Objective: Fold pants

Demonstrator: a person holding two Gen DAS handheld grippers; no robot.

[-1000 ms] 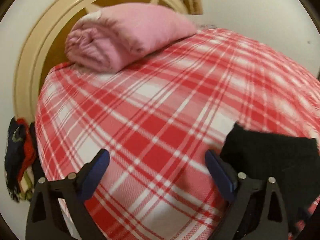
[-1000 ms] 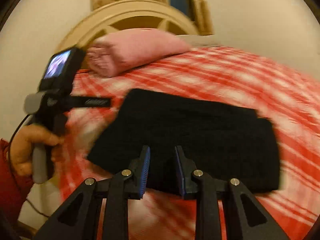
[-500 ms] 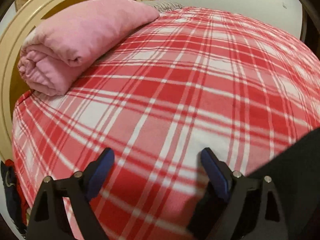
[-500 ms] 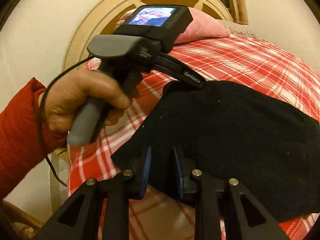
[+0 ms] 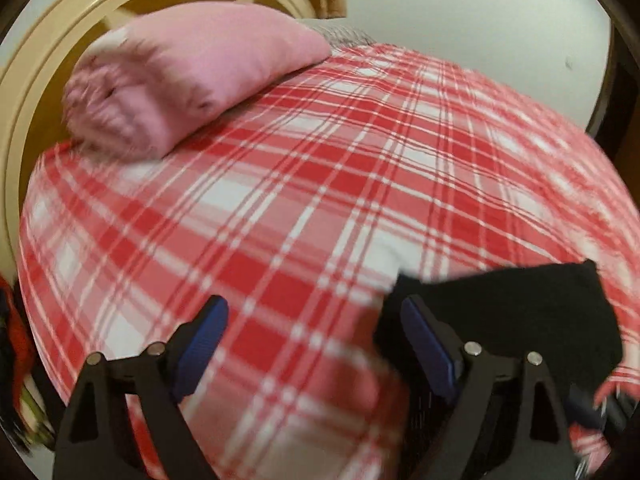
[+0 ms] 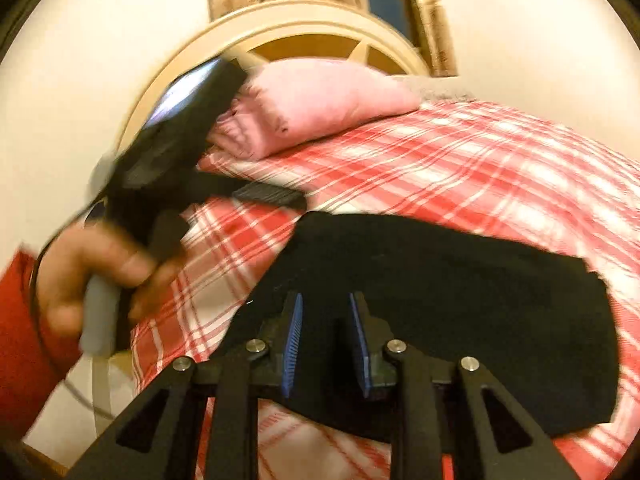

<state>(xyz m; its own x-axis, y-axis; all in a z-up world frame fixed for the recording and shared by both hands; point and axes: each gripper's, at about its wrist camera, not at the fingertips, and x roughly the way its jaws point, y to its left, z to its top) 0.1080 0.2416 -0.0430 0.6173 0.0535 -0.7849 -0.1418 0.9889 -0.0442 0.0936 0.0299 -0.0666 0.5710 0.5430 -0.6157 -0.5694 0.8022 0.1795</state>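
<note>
Hovering left tongs [image 5: 312, 344] spread wide, beside black pants [image 5: 520, 312]

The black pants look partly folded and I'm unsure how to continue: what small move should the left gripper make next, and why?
Probably slide the left gripper sideways onto the near edge of the black pants. Its jaws stand wide over bare plaid bedspread with no cloth between them, while the pants lie just beside its right finger.

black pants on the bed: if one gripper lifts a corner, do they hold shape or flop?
Likely flop: the black pants lie flat, limp and thin on the plaid bedspread. Probably light, with matte, grippy-looking fabric. The folded layers may slide apart when lifted.
</note>
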